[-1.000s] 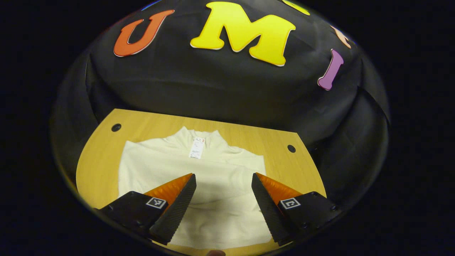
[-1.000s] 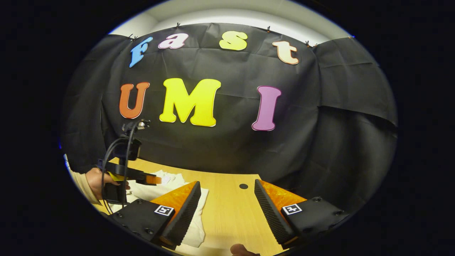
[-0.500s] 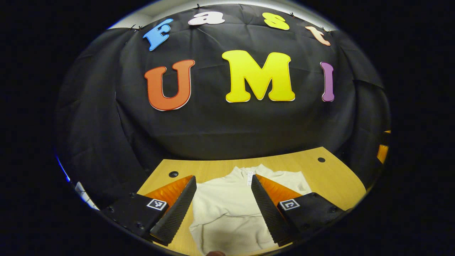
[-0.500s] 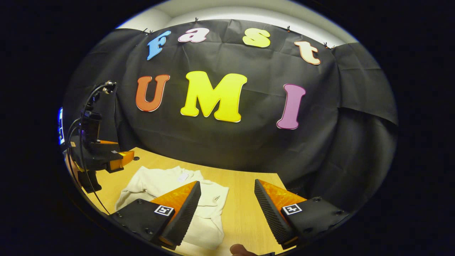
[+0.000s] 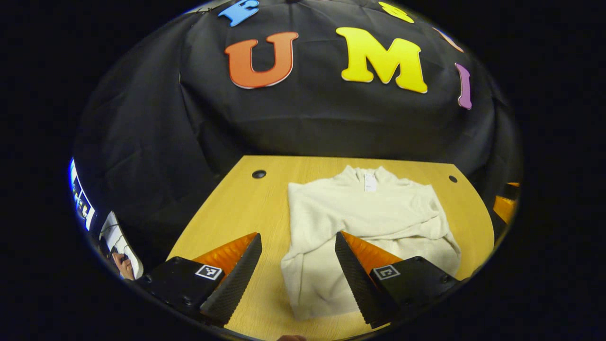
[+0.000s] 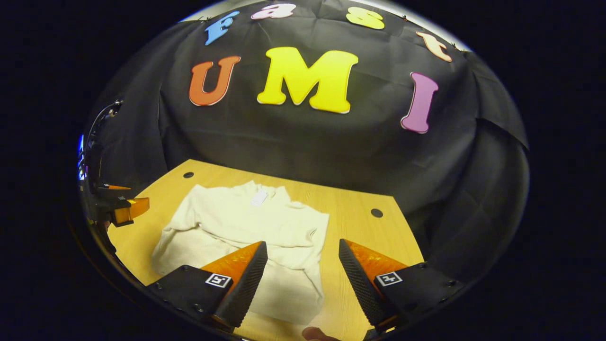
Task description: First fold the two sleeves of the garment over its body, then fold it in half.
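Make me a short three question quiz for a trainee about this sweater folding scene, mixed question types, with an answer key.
1. True or false: the left gripper is shut on the garment.
2. The sleeves are: A) spread out on the table; B) folded over the garment's body; C) hanging off the edge.
3. Fill in: the right gripper is ____, holding nothing.

Key: 1 false, it is open and holds nothing; 2 B; 3 open.

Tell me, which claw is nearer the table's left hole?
Left. The left claw hovers at that side of the table, the hole ahead of it; the right claw faces the garment's opposite edge.
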